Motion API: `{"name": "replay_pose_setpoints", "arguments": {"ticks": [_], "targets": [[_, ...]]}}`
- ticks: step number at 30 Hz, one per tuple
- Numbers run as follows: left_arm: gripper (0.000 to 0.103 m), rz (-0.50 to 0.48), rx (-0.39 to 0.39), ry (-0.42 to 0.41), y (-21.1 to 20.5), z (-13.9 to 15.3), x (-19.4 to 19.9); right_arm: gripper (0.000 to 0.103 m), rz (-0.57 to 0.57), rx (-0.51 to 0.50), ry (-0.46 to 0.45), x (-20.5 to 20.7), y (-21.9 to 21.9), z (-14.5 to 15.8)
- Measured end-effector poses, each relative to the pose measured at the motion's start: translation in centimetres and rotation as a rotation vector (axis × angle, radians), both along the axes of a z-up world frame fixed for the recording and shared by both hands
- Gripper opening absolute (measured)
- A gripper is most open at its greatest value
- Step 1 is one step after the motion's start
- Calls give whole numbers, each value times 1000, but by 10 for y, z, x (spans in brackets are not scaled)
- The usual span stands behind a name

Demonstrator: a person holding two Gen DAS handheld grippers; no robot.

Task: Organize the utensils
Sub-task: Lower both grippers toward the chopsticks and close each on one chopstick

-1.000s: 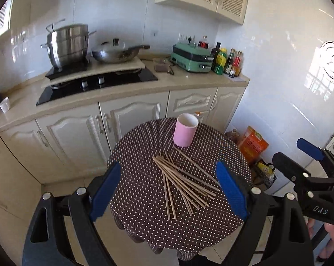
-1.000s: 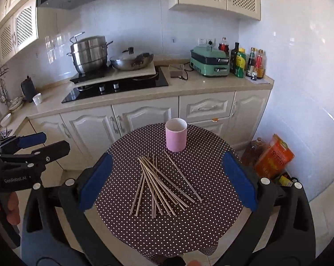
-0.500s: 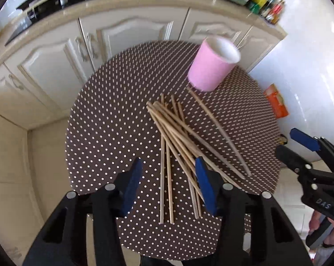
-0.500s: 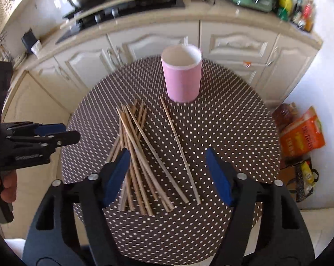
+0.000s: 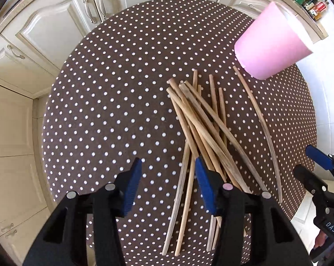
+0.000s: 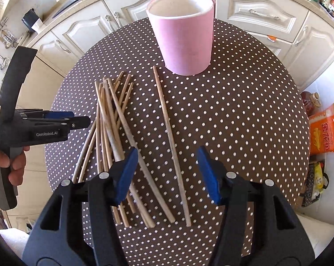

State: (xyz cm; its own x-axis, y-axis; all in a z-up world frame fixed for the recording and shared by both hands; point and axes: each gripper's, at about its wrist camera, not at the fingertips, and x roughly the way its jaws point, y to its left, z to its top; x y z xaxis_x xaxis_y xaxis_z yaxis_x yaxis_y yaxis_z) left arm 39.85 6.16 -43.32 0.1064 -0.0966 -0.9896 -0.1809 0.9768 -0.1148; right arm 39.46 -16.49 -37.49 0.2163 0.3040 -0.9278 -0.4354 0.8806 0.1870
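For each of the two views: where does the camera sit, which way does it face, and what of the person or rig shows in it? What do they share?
Left wrist: on the left tongs, facing steeply down at the pile of chopsticks; the right tongs show at the right edge.
Right wrist: on the right tongs, facing down and forward at the single chopstick and pink cup; a hand holds the left tongs.
Shared: chopsticks, cup, dotted table.

Left tool, jaws apart, hangs over the table; chopsticks spread beneath, pink cup far right.
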Motion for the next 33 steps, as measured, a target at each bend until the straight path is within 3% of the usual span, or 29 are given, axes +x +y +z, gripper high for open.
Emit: {"name": "replay_pose_setpoints", "arguments": {"ticks": [16, 21, 23, 30, 33], "targets": [[50, 8, 15, 35, -7, -19, 27, 56, 28, -20, 20, 29, 12, -24], [32, 11, -35, 29, 3, -15, 23, 51, 42, -23, 25, 38, 16, -30], [16, 11, -70, 27, 4, -15, 26, 48, 51, -23, 30, 42, 18, -32], [11, 45, -138, 44, 10, -21, 41, 36, 123, -52, 45, 54, 32, -40], [6, 53, -125, 60, 19, -21, 38, 35, 155, -79, 63, 56, 41, -46]]}}
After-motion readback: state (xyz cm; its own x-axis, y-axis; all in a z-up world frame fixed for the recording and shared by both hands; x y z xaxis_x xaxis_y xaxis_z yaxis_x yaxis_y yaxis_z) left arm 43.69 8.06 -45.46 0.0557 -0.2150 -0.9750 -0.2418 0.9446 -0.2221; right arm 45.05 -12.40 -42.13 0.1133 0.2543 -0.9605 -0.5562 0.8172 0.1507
